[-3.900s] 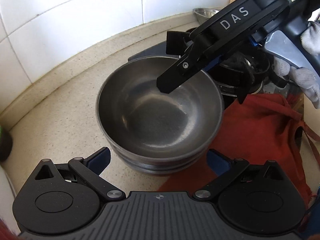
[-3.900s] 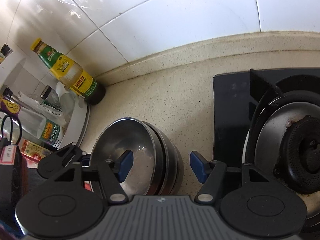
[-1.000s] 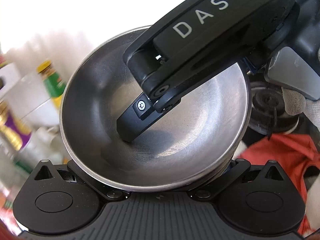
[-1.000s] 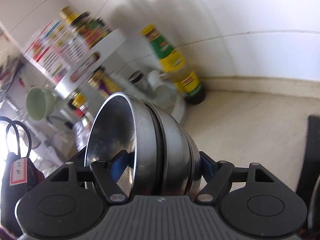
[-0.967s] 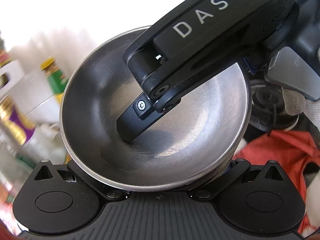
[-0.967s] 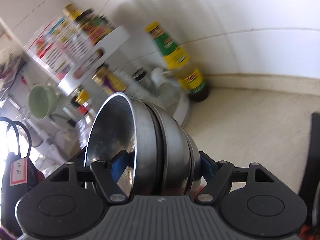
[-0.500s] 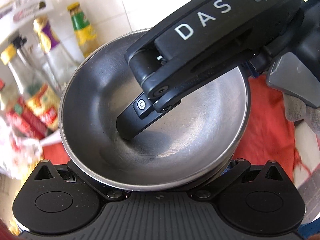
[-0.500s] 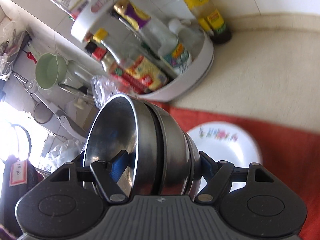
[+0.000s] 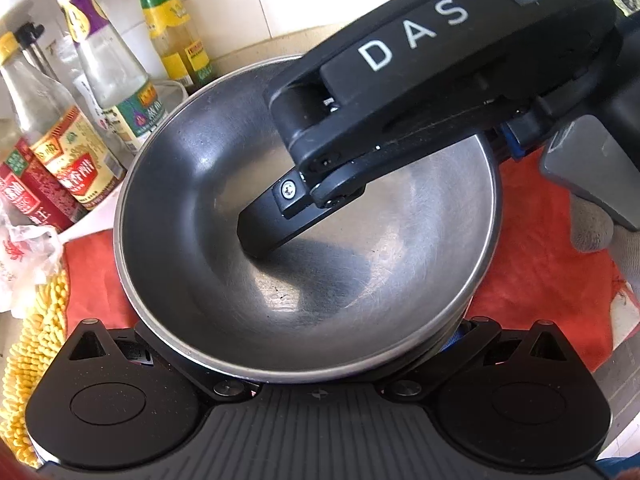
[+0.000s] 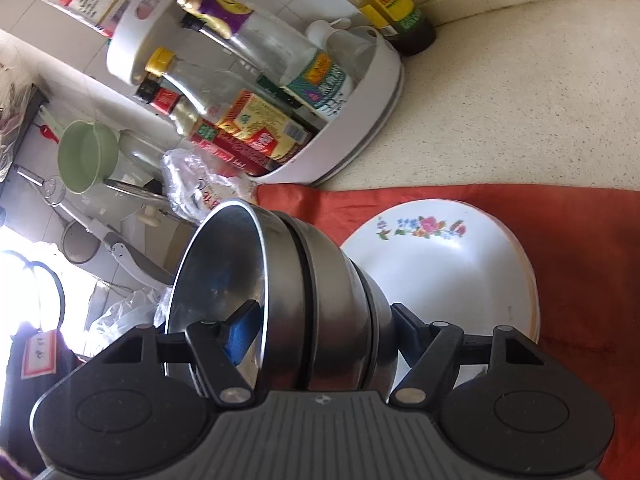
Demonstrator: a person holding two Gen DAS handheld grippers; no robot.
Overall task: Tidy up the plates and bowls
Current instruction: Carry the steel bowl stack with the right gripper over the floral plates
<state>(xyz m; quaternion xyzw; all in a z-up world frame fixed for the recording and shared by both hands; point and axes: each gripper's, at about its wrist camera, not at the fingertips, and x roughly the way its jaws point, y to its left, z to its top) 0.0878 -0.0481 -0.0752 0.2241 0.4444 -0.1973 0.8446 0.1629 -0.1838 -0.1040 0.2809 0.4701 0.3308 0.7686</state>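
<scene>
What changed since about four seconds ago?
The bowl stack left the counter by the stove: both hand-held grippers took hold and carried it over the red cloth, near the floral plate and the bottle rack. The right hand-held gripper, one finger inside the top bowl, is closing slightly. The left hand-held gripper grips the near rim. The bowls stayed nested.

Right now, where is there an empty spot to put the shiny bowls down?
The red cloth is bare right of the flowered white plate, and the speckled counter is open between the cloth and the wall. It is crowded left of the plate: the white bottle rack, bottles and a crinkly bag.
</scene>
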